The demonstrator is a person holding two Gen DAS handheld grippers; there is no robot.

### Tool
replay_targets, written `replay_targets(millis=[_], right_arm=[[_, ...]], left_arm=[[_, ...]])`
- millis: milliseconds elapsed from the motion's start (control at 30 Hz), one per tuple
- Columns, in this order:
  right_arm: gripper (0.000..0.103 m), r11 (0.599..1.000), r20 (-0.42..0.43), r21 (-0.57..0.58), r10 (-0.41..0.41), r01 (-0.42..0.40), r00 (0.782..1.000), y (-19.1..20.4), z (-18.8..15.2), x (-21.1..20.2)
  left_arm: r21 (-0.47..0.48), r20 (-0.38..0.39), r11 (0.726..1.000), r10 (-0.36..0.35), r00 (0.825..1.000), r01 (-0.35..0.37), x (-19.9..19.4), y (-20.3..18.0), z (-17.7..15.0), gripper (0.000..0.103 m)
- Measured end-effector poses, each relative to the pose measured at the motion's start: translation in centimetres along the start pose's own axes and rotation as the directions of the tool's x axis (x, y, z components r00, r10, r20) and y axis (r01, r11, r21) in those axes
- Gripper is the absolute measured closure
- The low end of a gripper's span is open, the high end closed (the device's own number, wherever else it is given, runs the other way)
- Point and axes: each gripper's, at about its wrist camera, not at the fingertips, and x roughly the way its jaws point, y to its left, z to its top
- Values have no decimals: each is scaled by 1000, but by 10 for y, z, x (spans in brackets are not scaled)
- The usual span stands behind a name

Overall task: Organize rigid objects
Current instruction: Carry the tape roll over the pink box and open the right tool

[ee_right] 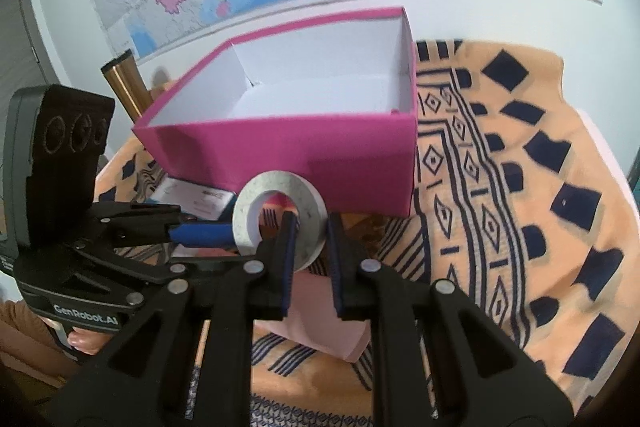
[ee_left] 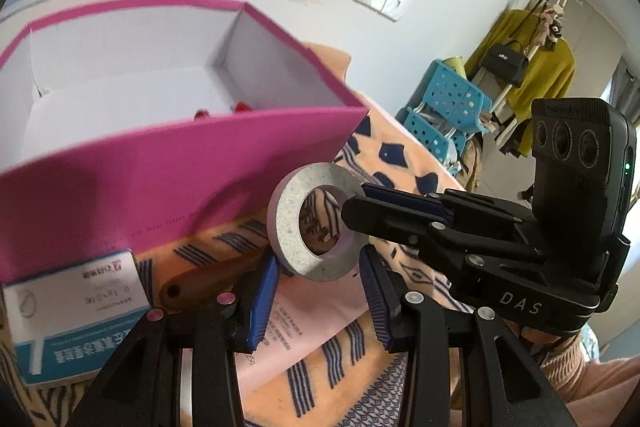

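While the right gripper (ee_right: pixel 311 259) clamps its rim, the ring (ee_right: pixel 279 217) hangs before the left gripper (ee_left: pixel 318 301).

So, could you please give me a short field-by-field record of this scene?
held item: grey ring
right gripper: shut on the ring's rim, one finger through the hole
left gripper: fingers flank the ring; grip unclear
pink box: open, behind the ring
surface: orange patterned cloth
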Motion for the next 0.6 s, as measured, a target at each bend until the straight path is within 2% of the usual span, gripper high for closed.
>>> replay_targets(millis=[333, 600], right_arm=[[86, 998, 77, -57, 9, -5, 997, 12, 27, -18], [86, 996, 111, -85, 19, -10, 994, 13, 52, -18]], left_arm=[[30, 61, 999, 11, 998, -13, -22, -11, 22, 62], [47, 99, 998, 37, 994, -42, -32, -13, 41, 62]])
